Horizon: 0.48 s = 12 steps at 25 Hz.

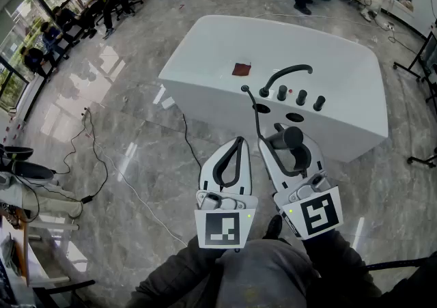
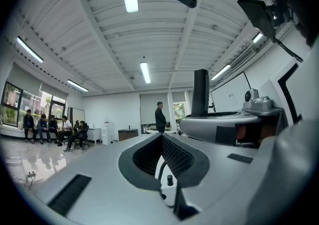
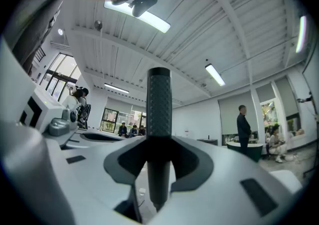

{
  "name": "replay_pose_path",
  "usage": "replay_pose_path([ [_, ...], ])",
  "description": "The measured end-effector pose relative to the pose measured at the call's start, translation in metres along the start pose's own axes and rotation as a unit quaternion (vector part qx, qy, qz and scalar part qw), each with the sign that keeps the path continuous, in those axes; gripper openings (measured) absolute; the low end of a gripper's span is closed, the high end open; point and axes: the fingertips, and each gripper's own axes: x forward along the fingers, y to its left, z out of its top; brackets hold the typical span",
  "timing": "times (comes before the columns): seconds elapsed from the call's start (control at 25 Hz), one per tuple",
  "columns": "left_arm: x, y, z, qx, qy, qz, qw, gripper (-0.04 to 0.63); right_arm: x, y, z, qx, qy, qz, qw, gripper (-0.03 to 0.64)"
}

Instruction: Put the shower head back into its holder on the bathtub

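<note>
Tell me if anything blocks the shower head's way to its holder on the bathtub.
Nothing visible does. The right hand-held gripper holds the shower head just short of the dark holder opening on the bathtub rim. The knobs and faucet sit beyond it; the hose runs off left.

The right hand-held gripper (image 3: 158, 155) clamps the upright, dark, textured shower head handle (image 3: 159, 102) between its jaws.
</note>
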Motion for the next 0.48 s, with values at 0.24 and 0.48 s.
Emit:
replay_pose_path([
  [0.24,-0.001,-0.003,-0.001,-0.008,0.004,0.004,1.0000,0.003,-0.003,-0.002,0.001,0.000,-0.001,0.000,1.000,0.137],
  [0.48,0.000,-0.012,0.000,-0.007,0.010,0.007,0.9999,0.003,-0.010,-0.007,0.002,0.001,0.001,0.003,1.000,0.137],
])
